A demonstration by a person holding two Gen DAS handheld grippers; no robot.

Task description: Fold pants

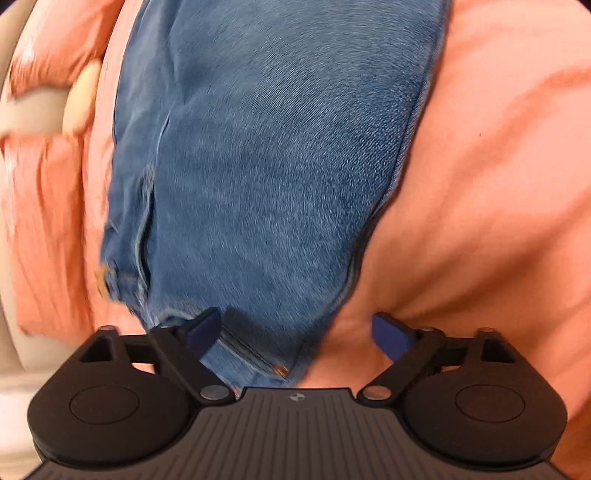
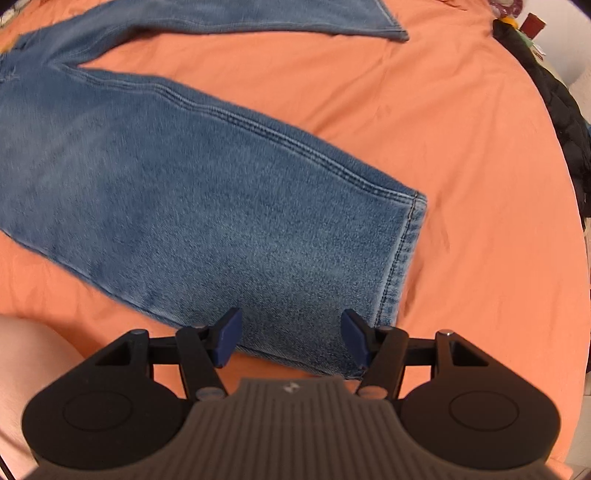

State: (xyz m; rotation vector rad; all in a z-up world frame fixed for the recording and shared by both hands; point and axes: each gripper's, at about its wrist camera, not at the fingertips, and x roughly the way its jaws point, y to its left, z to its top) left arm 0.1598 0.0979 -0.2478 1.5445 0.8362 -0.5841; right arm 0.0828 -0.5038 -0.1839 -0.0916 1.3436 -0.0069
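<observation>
Your right gripper (image 2: 291, 338) stands half open, its two blue pads straddling a hemmed leg cuff of the jeans (image 2: 207, 206), gripping nothing. Your left gripper (image 1: 297, 332) gapes wider over the waist end, one pad on denim, one over the wrinkled orange sheet (image 2: 461, 147). The soft, brushed jeans lie flat, two legs spread; the far one is cut off. The left view is blurred.

Orange bed sheet and clutter at its edge

An orange sheet (image 2: 461, 155) covers the whole surface, creased into soft folds in the left wrist view. At its far right edge lies a black knitted garment (image 2: 565, 122), with small, blurred, colourful items (image 2: 517, 18) beyond it.
</observation>
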